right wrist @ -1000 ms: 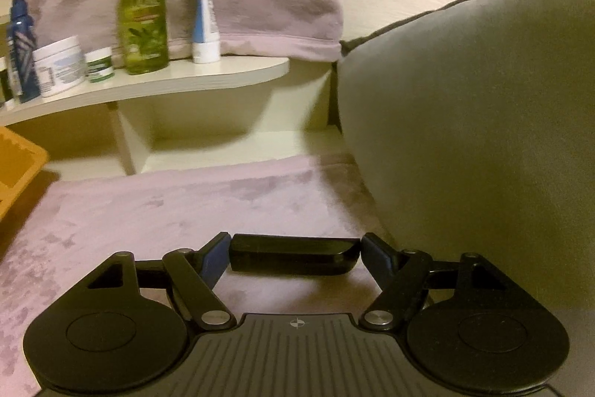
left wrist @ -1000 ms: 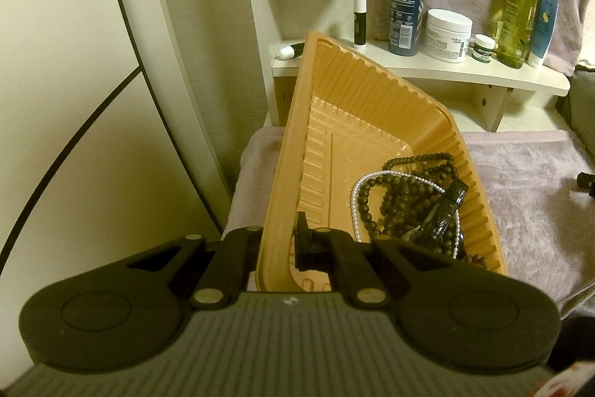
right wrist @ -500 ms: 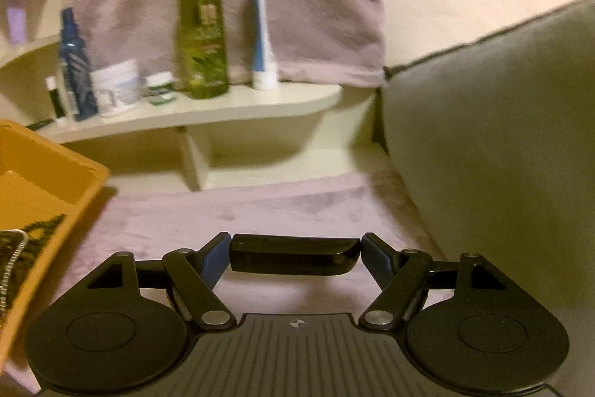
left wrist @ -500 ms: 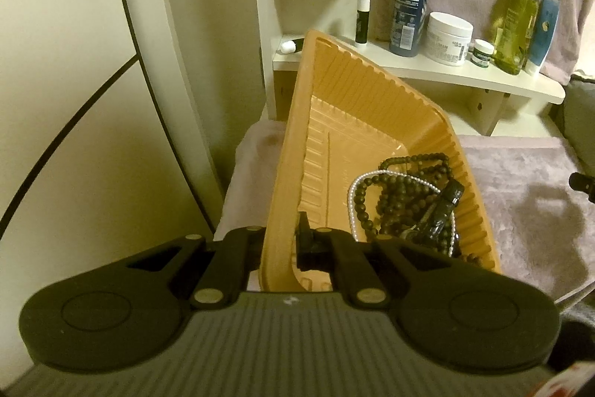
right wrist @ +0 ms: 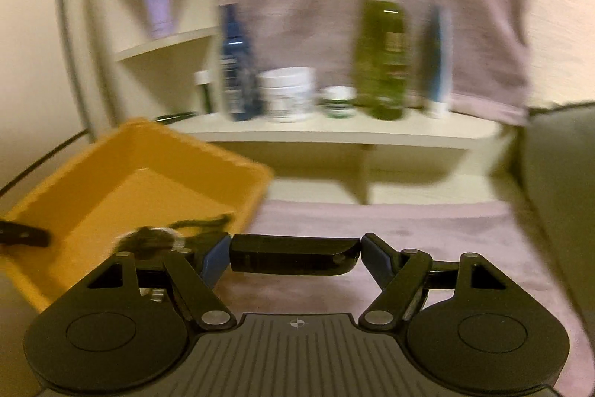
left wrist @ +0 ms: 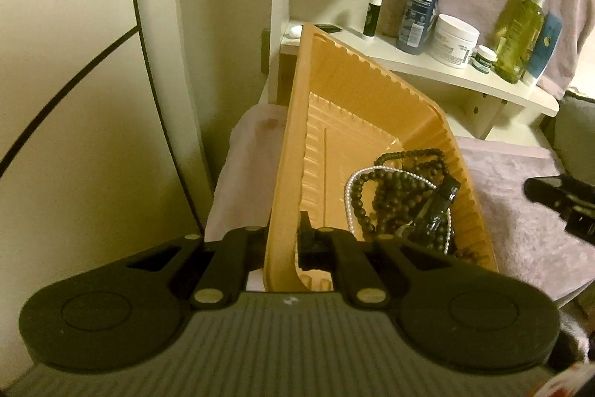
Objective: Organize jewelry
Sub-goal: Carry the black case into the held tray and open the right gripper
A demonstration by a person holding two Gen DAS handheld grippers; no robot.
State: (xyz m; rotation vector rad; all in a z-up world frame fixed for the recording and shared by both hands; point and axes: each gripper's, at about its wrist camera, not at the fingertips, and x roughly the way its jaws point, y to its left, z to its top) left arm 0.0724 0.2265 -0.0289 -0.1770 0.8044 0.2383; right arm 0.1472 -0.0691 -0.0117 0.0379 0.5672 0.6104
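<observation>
Left claw [left wrist: 284,240] pinches the near wall of the thin, flexible orange tray [left wrist: 357,92], tilted so its slippery beaded necklaces [left wrist: 405,188] pile low, while right claw [right wrist: 293,253] grips a rigid black case [right wrist: 293,255] endwise, best kept that way.

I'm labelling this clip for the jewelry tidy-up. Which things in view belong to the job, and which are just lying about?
Job:
- orange tray, clamped by the left gripper
- dark bead necklaces
- pearl strand
- black bar in the right gripper

Lying about:
- blue spray bottle
- white jar
- green bottle
- lip balm
</observation>
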